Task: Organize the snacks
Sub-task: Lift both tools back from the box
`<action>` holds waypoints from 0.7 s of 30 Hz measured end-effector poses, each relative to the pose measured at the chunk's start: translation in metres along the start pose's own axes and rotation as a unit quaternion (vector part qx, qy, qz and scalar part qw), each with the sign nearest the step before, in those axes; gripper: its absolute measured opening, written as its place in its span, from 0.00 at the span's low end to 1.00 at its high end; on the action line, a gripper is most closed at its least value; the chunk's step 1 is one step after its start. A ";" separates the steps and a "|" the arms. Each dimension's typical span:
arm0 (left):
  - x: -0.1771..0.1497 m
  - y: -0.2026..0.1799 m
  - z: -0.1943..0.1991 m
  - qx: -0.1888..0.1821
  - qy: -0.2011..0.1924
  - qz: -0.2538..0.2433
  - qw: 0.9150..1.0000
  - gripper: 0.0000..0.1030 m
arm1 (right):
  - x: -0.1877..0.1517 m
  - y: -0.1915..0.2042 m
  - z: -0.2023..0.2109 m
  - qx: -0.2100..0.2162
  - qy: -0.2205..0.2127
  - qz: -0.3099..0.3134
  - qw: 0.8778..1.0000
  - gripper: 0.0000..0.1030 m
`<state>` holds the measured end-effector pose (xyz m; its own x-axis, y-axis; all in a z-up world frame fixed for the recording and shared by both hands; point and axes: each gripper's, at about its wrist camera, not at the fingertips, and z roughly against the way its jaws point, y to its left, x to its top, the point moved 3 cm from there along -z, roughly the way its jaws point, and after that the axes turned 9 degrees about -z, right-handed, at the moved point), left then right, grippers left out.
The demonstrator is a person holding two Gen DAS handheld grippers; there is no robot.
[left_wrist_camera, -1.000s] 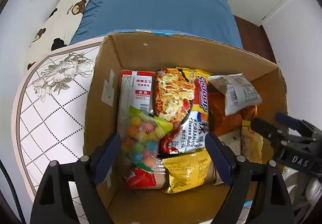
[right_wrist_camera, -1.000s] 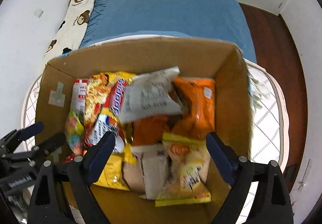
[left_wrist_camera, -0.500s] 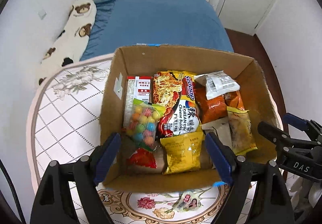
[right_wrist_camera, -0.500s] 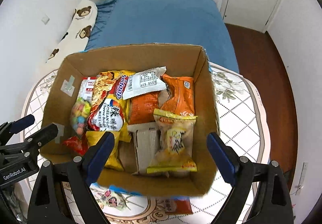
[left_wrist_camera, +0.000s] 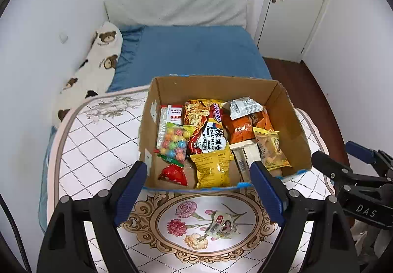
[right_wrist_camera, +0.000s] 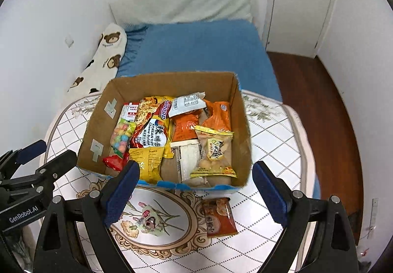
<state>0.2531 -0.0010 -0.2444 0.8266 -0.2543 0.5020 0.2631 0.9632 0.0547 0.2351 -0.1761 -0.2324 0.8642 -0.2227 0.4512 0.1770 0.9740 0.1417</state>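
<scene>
Snacks fill the cardboard box (left_wrist_camera: 216, 86) in the middle of the surface (left_wrist_camera: 98, 140): noodles, candy, orange bags, laid in rows. I have pulled both hands up and back, so the whole box shows where a second ago I saw only its inside. My left gripper (left_wrist_camera: 199, 189) and right gripper (right_wrist_camera: 196, 189) both stand wide open and empty. Two packets remain outside on the near side: a small wrapped sweet (right_wrist_camera: 148, 220), perhaps candy, and a brown packet (right_wrist_camera: 219, 216). I judge those come next.
</scene>
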 end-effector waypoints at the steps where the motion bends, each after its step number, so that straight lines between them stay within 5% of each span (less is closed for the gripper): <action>1: -0.003 0.000 0.005 0.004 -0.006 0.001 1.000 0.83 | -0.002 0.000 0.006 0.000 -0.006 0.000 1.000 0.92; 12: -0.030 -0.004 0.045 0.018 -0.036 0.004 0.999 0.83 | -0.039 0.002 0.050 0.024 -0.032 -0.009 0.999 0.94; 21: -0.072 0.013 0.003 0.038 0.019 0.034 0.998 0.83 | -0.076 -0.048 -0.018 0.011 0.053 -0.063 0.997 0.94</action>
<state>0.1954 0.0302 -0.2776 0.8601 -0.1896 0.4737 0.1678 0.9819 0.0882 0.1690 -0.2048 -0.2895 0.8811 -0.3363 0.3325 0.2782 0.9371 0.2108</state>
